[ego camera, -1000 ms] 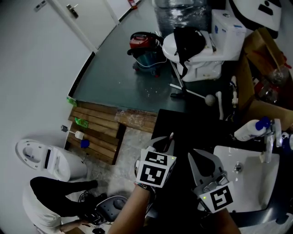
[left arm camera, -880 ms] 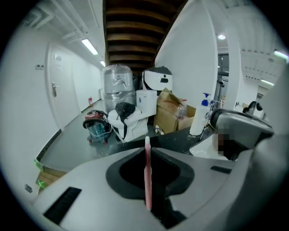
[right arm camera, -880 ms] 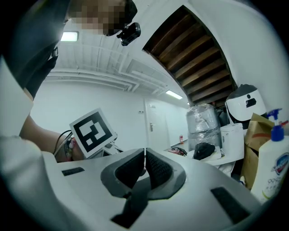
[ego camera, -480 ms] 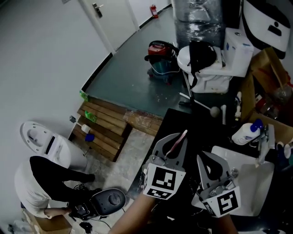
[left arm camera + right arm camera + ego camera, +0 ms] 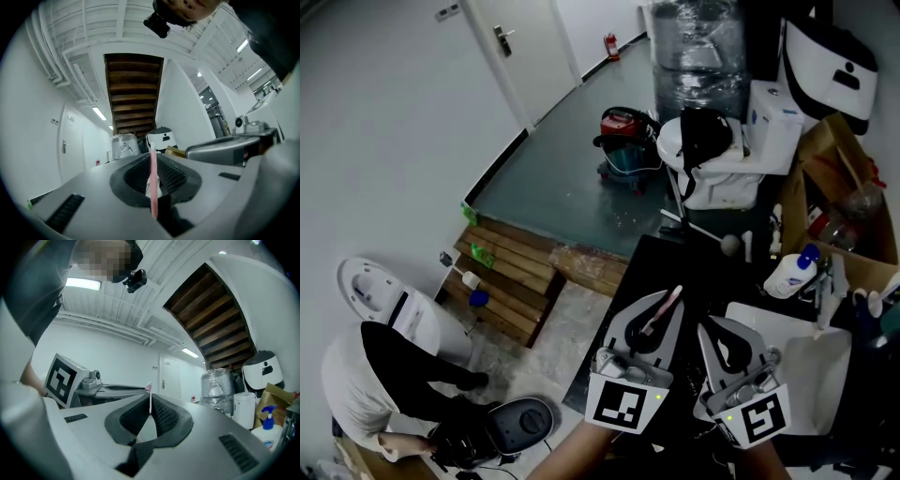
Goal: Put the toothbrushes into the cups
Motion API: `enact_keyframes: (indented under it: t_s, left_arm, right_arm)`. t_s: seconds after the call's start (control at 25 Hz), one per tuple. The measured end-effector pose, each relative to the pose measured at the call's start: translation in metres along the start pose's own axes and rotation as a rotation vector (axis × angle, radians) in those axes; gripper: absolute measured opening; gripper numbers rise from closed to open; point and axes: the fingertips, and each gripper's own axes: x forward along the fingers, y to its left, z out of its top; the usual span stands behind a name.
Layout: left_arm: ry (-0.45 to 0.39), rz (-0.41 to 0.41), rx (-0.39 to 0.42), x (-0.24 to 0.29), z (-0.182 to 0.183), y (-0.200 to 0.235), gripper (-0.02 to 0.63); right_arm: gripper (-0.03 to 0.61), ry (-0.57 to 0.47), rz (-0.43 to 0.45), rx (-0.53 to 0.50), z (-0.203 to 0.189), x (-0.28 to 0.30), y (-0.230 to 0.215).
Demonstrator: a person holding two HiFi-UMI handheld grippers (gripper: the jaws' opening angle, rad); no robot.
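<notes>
Left side first: the left gripper (image 5: 658, 314) is clamped on a pink toothbrush (image 5: 153, 183). It's pinched low down between the pads, with the long end poking up and forward past the jaw tips. So the brush is in the air over the black counter (image 5: 675, 255), not in any cup yet. Honestly I can't pick out a cup for sure; my guess is they're in the clutter at the far right, past the sink (image 5: 811, 367).

If I were doing this bit, I'd swing the left gripper over to the right and tip the brush so one end points straight down. Only let go once that end is well inside the rim, because a brush this thin held this low will pivot in the pads if it bumps an edge.

Next to it, the right gripper (image 5: 714, 330) has its jaws pulled together with nothing between them. It's free to steady a cup if one looks tippy.

Materials, same order:
- The gripper shells are smooth grey plastic.
- The pads are dark and ribbed, rubbery looking, so they should grip well.
- The brush is a slim, straight stick of pale pink plastic, light and a bit slippery I'd bet.
- The sink is glossy white with rounded corners.
- There's a white spray bottle (image 5: 787, 274) with a blue top just behind the sink.
</notes>
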Motion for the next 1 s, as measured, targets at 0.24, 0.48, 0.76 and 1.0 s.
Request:
enact_keyframes:
  t_s: [0.24,0.48,0.76,1.0]
  left_arm:
    - [-0.03,-0.064,-0.011,-0.012,0.009,0.0,0.046]
    - [-0.086,-0.159,-0.017,-0.022,0.025,-0.01,0.046]
    - [-0.162,-0.294,-0.032,-0.027,0.042,-0.05,0.046]
    - [-0.225,-0.441,-0.125,-0.023,0.065,-0.117,0.046]
  right_arm:
    - [0.035,0.006,-0.041,-0.05,0.013,0.006,0.012]
    - [0.035,0.034,-0.137,-0.068,0.021,-0.005,0.019]
    - [0.035,0.029,-0.324,-0.099,0.035,-0.054,0.01]
    - [0.035,0.048,-0.488,-0.139,0.044,-0.124,-0.007]
